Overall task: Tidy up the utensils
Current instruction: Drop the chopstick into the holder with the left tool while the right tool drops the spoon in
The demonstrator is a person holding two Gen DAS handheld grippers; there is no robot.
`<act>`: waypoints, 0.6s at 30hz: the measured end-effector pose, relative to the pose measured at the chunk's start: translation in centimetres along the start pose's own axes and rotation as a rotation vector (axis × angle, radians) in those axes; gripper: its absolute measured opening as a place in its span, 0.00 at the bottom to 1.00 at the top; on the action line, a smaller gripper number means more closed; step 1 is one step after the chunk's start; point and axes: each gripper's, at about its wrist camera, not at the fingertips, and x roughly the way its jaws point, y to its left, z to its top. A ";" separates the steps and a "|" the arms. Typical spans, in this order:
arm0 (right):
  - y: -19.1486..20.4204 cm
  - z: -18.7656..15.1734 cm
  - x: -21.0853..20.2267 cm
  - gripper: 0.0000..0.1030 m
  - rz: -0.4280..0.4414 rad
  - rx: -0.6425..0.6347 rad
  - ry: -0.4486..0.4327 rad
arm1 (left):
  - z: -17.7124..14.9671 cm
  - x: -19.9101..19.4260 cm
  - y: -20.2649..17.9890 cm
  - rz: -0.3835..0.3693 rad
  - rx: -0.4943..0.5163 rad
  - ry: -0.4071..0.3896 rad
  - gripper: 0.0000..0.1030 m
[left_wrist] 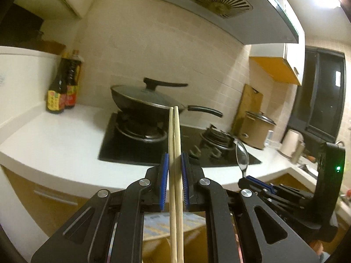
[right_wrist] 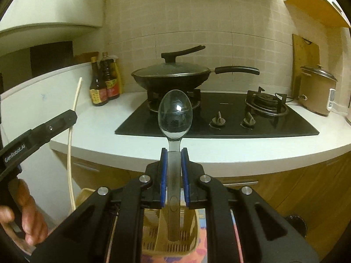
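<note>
A kitchen corner with a white tabletop (right_wrist: 105, 118) and a black gas stove (right_wrist: 219, 122) set into it.

The left tool (left_wrist: 174, 164) is clamped on a pair of pale wooden chopsticks (left_wrist: 174, 140). They lie side by side, touching, between the blue pads (left_wrist: 166, 166). Their long axis runs straight along the tool, with the far ends pointing toward a lidded black wok (left_wrist: 140, 100) on the stove's left burner, and the near ends running back under the tool.

The right tool (right_wrist: 174, 164) is clamped on the handle of a metal spoon (right_wrist: 175, 114). The spoon's long axis also runs along its tool, bowl at the far end, aimed toward the wok. Its handle end hangs over a tan slotted basket (right_wrist: 171, 243) below.

Dark sauce bottles (right_wrist: 103, 85) stand at the far left of the tabletop. A rice cooker (right_wrist: 318, 92) sits at the far right, in front of a wooden cutting board (right_wrist: 305, 52) leaning against the tiled wall.

A hand (right_wrist: 28, 214) holds the left tool's grip.
</note>
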 end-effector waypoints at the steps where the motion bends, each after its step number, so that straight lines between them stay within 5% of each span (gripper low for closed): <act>1: 0.0 -0.3 0.4 0.10 -0.002 0.002 -0.008 | -0.4 0.0 0.1 0.015 0.007 -0.014 0.09; 8: 0.0 -2.4 1.0 0.10 -0.005 0.004 -0.054 | -2.5 0.1 0.8 0.056 0.035 -0.061 0.10; 16: -0.9 -4.9 -1.2 0.16 0.049 0.046 0.004 | -4.3 -1.8 2.3 -0.010 -0.012 0.027 0.12; 18: -1.0 -5.5 -2.3 0.17 0.057 0.056 0.015 | -4.7 -2.7 2.8 -0.023 -0.035 0.041 0.23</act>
